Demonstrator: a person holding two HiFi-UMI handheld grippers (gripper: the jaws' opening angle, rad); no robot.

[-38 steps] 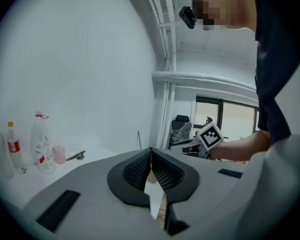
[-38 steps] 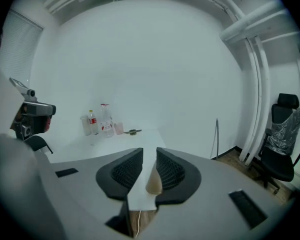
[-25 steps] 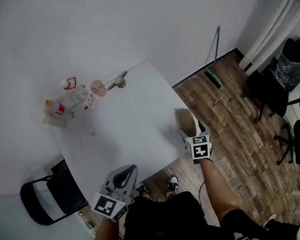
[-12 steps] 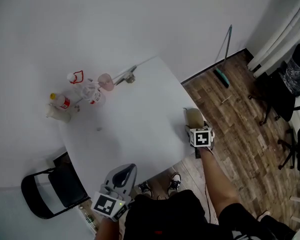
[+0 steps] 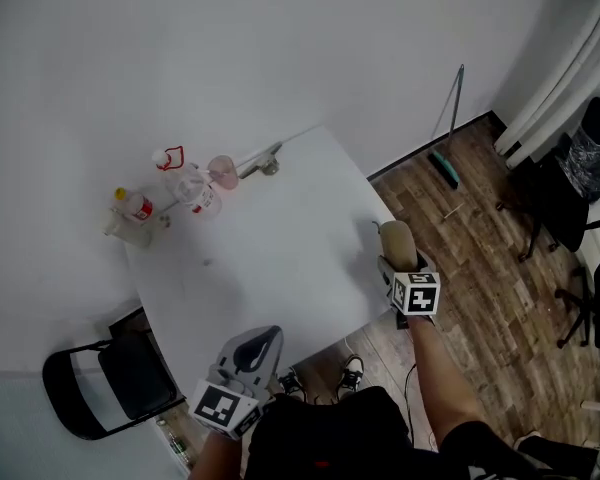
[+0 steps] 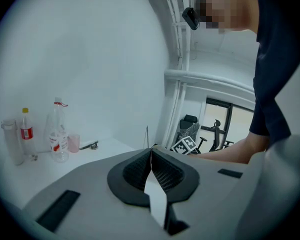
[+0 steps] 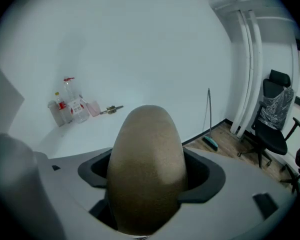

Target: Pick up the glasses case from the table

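White bench (image 5: 280,258), square top, seen at an angle, mostly bare. Everything sits in a cluster at the far-left corner. Landmark is the pink cup (image 5: 223,171), upright, near the far edge. Just left of the pink cup, touching or nearly so: large clear bottle (image 5: 195,190) with a red-and-white label and a red cap ring. Further left of the pink cup: small bottle (image 5: 137,206), yellow cap, red label. Beyond that, farthest from the pink cup, at the bench's left corner: clear container (image 5: 118,228), contents can't be made out. Right of the pink cup, along the far edge: small metal object (image 5: 263,160) lying flat, type unclear. Nearer the person than the pink cup, well apart: tiny dark speck (image 5: 208,263) on the surface.
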